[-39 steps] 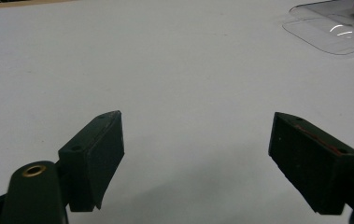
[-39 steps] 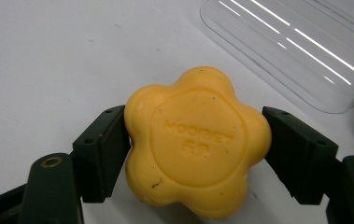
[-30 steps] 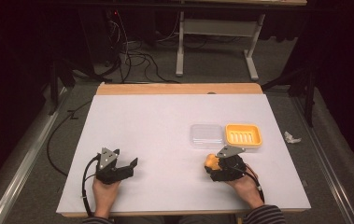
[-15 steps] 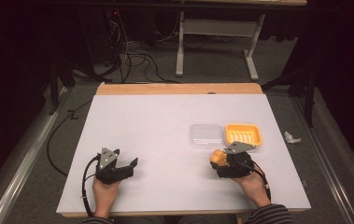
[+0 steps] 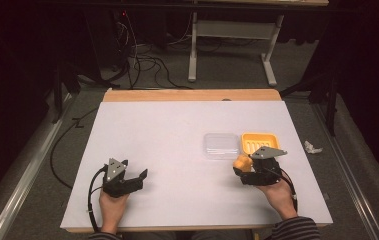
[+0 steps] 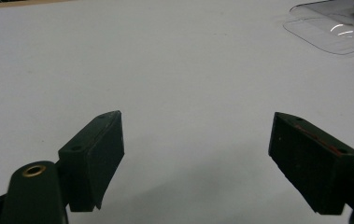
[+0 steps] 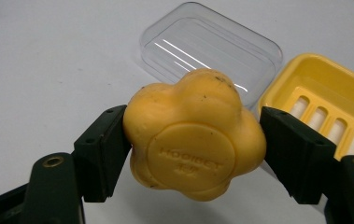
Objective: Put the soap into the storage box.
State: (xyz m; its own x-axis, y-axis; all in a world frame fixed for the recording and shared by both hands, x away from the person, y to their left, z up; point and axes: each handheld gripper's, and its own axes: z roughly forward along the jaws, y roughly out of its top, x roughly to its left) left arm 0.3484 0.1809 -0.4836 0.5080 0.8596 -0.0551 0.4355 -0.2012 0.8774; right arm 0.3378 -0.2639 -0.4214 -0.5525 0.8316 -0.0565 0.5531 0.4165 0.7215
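Dark floor with loose cables and a metal frame lies beyond a white table whose far edge is bare wood. On the right half of the table a clear plastic lid lies flat, and just to its right, touching or nearly so, sits a yellow soap dish with slots in its bottom.

The right gripper is held by the person's right hand near the right front of the table, just on the near side of the lid and dish. Its jaws are clamped on a yellow soap bar shaped like a flower with rounded lobes and a round stamped panel on the face turned toward the camera. In the right gripper view one jaw presses each side of the bar, which is lifted above the table, with the lid behind it and the dish to the right of that.

The left gripper sits near the left front of the table, held in the left hand, well apart from the other things. In the left gripper view its jaws stand wide apart with nothing but bare table between them, and a corner of the lid shows far off at the upper right.
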